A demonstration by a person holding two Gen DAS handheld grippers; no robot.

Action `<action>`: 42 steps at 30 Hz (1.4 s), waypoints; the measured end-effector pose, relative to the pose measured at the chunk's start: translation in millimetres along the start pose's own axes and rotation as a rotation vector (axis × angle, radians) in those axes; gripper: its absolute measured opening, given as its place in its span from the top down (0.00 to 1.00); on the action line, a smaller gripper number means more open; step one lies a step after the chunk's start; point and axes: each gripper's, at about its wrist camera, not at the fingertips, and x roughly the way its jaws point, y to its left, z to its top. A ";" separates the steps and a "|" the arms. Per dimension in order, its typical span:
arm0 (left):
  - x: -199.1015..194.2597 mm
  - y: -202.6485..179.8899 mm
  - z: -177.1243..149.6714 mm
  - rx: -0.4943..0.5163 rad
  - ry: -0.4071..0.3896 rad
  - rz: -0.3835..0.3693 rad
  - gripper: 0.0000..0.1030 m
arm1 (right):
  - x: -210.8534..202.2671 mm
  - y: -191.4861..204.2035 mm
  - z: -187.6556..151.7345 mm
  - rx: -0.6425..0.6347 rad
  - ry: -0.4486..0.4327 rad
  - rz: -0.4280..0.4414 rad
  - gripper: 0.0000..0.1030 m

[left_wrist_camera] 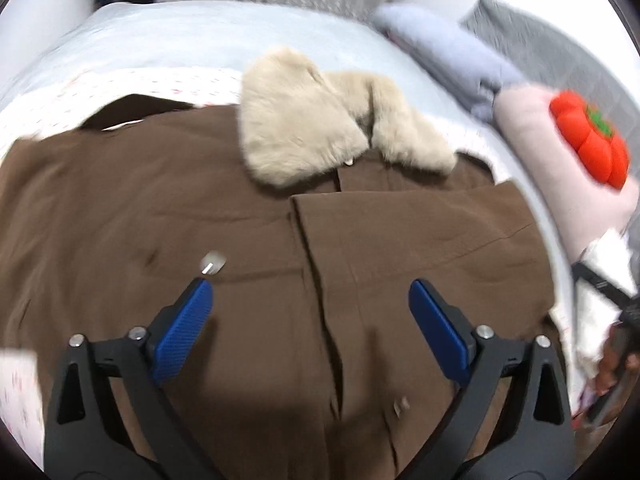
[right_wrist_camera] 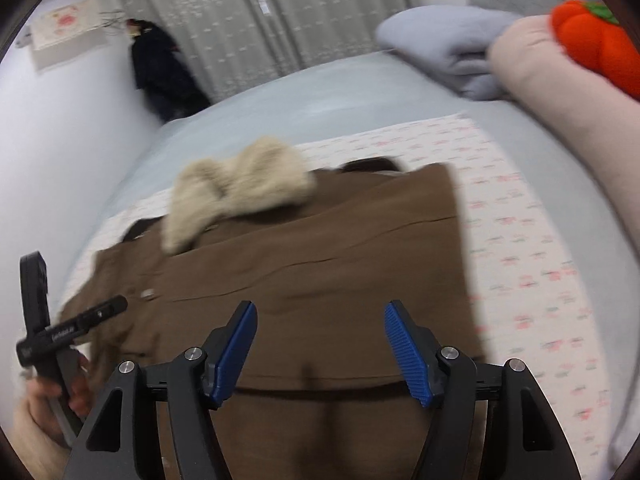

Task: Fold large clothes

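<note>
A large brown coat [left_wrist_camera: 160, 208] with a beige fur collar [left_wrist_camera: 320, 132] lies spread on the bed, front up, with a pale button [left_wrist_camera: 213, 261] near its placket. My left gripper [left_wrist_camera: 310, 286] hovers over the coat's front, blue pads wide apart and nothing between them. In the right wrist view the coat [right_wrist_camera: 320, 248] shows a straight right edge, with the collar [right_wrist_camera: 236, 184] at the far end. My right gripper [right_wrist_camera: 320, 308] is open just above the coat's near part, holding nothing. A hand [right_wrist_camera: 36, 400] at the left edge grips the other tool's handle.
Under the coat lies a white sheet with small pink marks [right_wrist_camera: 520, 240] on a pale blue bedcover [left_wrist_camera: 180, 40]. At the right are a pink pillow [left_wrist_camera: 540, 160], an orange pumpkin plush [left_wrist_camera: 588, 140] and a folded lilac blanket [left_wrist_camera: 452, 60]. Grey curtains [right_wrist_camera: 280, 12] and a dark hanging garment [right_wrist_camera: 160, 68] stand behind.
</note>
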 end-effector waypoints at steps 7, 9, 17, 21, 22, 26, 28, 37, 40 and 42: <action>43.2 -10.0 18.1 0.047 -0.004 0.046 0.65 | -8.3 -72.0 10.5 0.080 -0.053 -0.003 0.25; 39.9 -23.4 20.8 0.106 -0.012 0.015 0.92 | 2.3 -95.8 17.3 0.145 -0.055 0.010 0.25; -38.4 -28.8 35.5 0.066 -0.335 -0.023 0.94 | 60.7 -137.9 45.5 0.330 -0.011 0.159 0.25; 6.1 -6.9 45.0 0.035 -0.162 0.091 0.85 | 96.4 -131.6 57.3 0.316 0.036 0.145 0.30; 16.2 -2.8 43.8 0.029 -0.127 0.132 0.85 | 108.4 -128.2 59.0 0.312 0.052 0.143 0.37; 25.1 12.0 32.7 -0.015 -0.141 0.156 0.70 | 136.4 -111.2 59.6 0.198 0.060 -0.016 0.79; 24.8 17.2 29.9 -0.044 -0.146 0.162 0.59 | 143.4 -97.3 60.4 0.124 0.073 -0.120 0.77; -2.4 22.0 18.5 -0.103 -0.213 0.050 0.35 | 66.4 -42.7 38.6 -0.041 -0.020 -0.198 0.61; -0.5 20.7 8.9 -0.105 -0.151 0.065 0.33 | 66.5 -32.5 15.2 -0.083 0.037 -0.169 0.58; -3.0 22.6 1.8 -0.115 -0.132 0.089 0.23 | 91.4 -29.2 1.1 -0.117 0.121 -0.217 0.57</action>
